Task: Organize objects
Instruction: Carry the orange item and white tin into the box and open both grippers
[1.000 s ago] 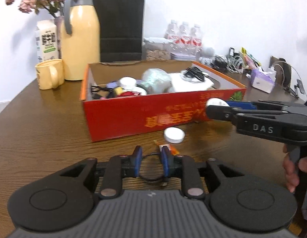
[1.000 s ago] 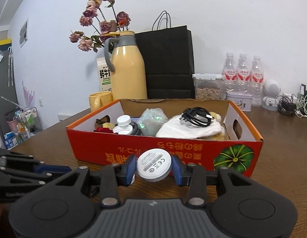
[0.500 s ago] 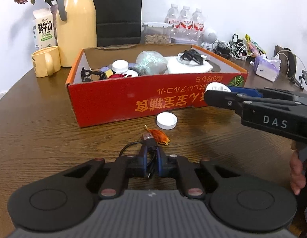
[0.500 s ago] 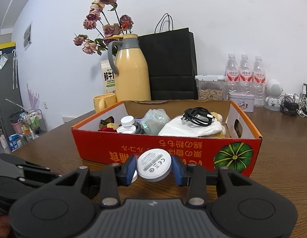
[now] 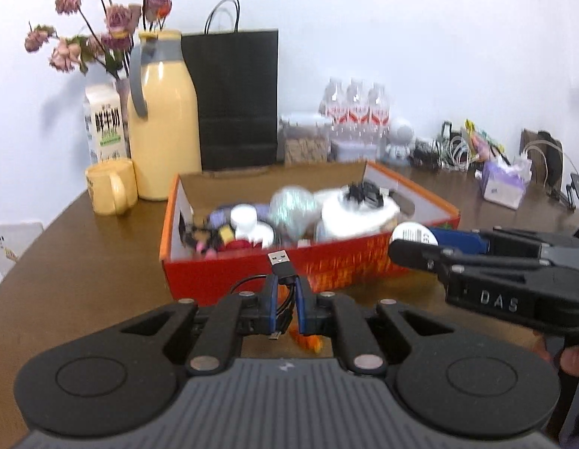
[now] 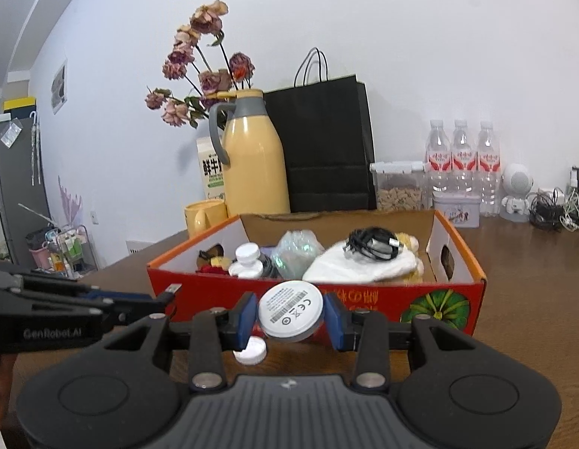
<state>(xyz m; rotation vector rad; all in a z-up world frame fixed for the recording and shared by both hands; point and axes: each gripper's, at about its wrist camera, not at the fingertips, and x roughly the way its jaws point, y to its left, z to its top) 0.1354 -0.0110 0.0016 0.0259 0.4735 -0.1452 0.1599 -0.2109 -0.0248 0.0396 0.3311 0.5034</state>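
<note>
The left gripper (image 5: 285,308) points a little downward toward the near long wall of the red cardboard box (image 5: 327,265). Its blue pads (image 5: 271,301) are almost together and pinch a coiled black USB cable (image 5: 280,262), whose plug stands up above the fingertips in front of the box wall. The cable is lifted off the desk (image 5: 83,269). A small orange scrap (image 5: 308,340) lies on the desk just under this gripper.

The right gripper (image 6: 289,316) also tilts slightly down, close to the same near wall, nearer the box's right end. Its jaws are partly closed on a round white device (image 6: 291,312) with a barcode label, held by its edges with the label face toward the camera. In the left wrist view this gripper reaches in from the right, with part of a hand (image 5: 573,359) on its handle.

A white cap (image 6: 251,351) lies on the desk before the box, below the right gripper. The box stands in the middle of the desk and holds a white bottle (image 6: 246,258), a crumpled bag and another black cable on a white cloth.
</note>
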